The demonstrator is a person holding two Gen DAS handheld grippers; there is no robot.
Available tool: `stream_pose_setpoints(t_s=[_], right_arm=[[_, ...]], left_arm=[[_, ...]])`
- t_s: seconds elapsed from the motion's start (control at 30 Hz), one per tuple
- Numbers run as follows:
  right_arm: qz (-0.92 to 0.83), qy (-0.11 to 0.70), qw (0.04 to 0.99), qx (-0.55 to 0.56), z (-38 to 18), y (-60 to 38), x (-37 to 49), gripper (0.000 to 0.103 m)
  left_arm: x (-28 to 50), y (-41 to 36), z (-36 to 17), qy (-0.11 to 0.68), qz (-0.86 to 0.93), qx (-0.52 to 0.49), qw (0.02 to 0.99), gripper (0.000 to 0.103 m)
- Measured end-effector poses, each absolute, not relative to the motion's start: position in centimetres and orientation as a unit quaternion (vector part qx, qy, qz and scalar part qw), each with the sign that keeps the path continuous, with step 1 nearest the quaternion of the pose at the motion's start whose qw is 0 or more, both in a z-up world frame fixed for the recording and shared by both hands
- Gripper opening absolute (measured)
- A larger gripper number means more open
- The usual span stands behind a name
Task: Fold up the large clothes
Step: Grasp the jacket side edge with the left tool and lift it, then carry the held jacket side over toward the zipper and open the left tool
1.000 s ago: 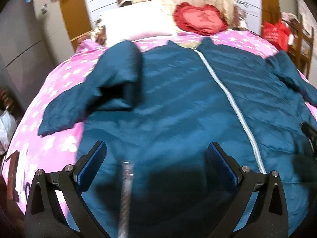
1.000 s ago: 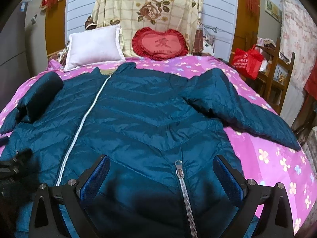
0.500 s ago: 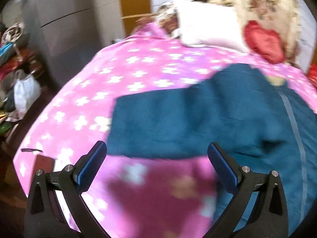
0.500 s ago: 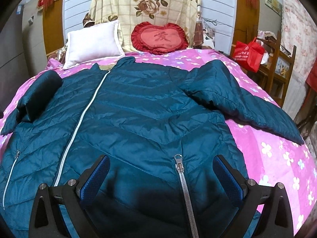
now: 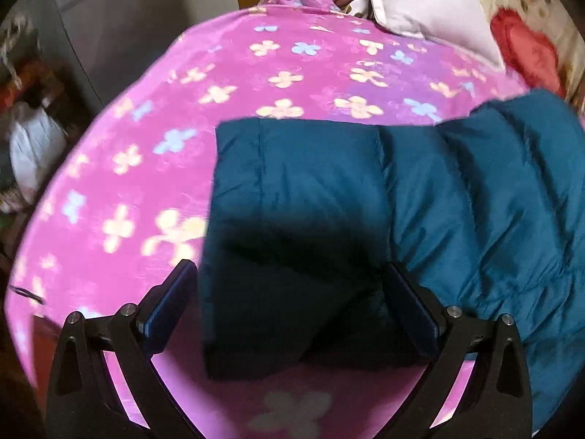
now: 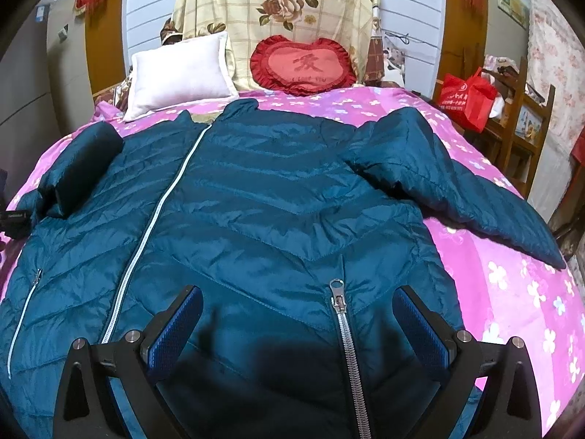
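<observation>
We saw the jacket lying front up across the bed, collar toward the pillows, main zipper closed. Its one sleeve was spread out over the pink flowered cover toward the bed's edge; the other sleeve lay flat on the cover with the cuff end squared off. We had the left gripper low over that cuff, jaws wide with the cuff end between them; whether the pads touched the fabric we couldn't tell. The right gripper hung over the jacket's lower front, jaws wide, holding nothing, a pocket zipper running between them. A white pillow and a red heart cushion leaned at the head of the bed, side by side. A red bag sat on a wooden shelf beside the bed.
</observation>
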State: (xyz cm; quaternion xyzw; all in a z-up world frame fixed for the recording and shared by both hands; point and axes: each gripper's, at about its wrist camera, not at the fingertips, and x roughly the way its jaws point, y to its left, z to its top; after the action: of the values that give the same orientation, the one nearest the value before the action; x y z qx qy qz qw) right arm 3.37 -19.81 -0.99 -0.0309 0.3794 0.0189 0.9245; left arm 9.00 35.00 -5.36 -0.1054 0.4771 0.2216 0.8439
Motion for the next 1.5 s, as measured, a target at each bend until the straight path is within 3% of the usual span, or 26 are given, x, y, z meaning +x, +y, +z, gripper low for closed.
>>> stream_pose_setpoints(t_s=[0.03, 0.1, 0.13, 0.17, 0.2, 0.27, 0.63, 0.87, 1.07, 1.3, 1.5], right_arm=[[0.020, 0.381, 0.924, -0.030, -1.0, -19.8, 3.4, 0.103], [0.023, 0.384, 0.923, -0.028, -1.0, -19.7, 3.5, 0.103], [0.024, 0.383, 0.923, -0.028, -1.1, -19.6, 3.6, 0.103], [0.024, 0.383, 0.923, -0.028, -1.0, -19.5, 3.6, 0.103], [0.024, 0.383, 0.923, -0.029, -1.0, -19.5, 3.6, 0.103], [0.024, 0.383, 0.923, -0.028, -1.1, -19.4, 3.7, 0.103], [0.001, 0.391, 0.920, -0.013, -1.0, -21.7, 3.5, 0.103], [-0.012, 0.404, 0.915, -0.015, -1.4, -22.9, 3.4, 0.103], [-0.026, 0.406, 0.914, -0.009, -1.3, -23.8, 3.3, 0.103], [-0.041, 0.417, 0.908, -0.023, -1.6, -24.3, 3.2, 0.103], [-0.074, 0.425, 0.902, -0.030, -1.7, -25.8, 3.0, 0.103]], left_arm=[[8.8, 35.3, -5.5, 0.470, 0.215, -0.122, 0.847, 0.100], [9.0, 34.6, -5.4, 0.455, 0.201, -0.108, 0.861, 0.086], [8.9, 33.8, -5.0, 0.451, 0.194, -0.104, 0.865, 0.066], [8.8, 33.1, -4.6, 0.446, 0.187, -0.095, 0.870, 0.038], [9.0, 32.7, -4.5, 0.447, 0.183, -0.092, 0.871, 0.020], [9.3, 31.8, -3.9, 0.444, 0.191, -0.079, 0.872, 0.012], [1.8, 42.4, 5.2, 0.360, 0.393, -0.116, 0.838, 0.010], [-2.1, 46.1, 7.3, 0.346, 0.456, -0.166, 0.803, 0.010], [0.2, 39.7, 8.6, 0.332, 0.339, -0.163, 0.865, 0.010], [6.2, 24.2, 10.0, 0.322, 0.131, -0.107, 0.932, 0.010], [10.7, 13.0, 8.2, 0.347, 0.009, -0.122, 0.930, 0.010]])
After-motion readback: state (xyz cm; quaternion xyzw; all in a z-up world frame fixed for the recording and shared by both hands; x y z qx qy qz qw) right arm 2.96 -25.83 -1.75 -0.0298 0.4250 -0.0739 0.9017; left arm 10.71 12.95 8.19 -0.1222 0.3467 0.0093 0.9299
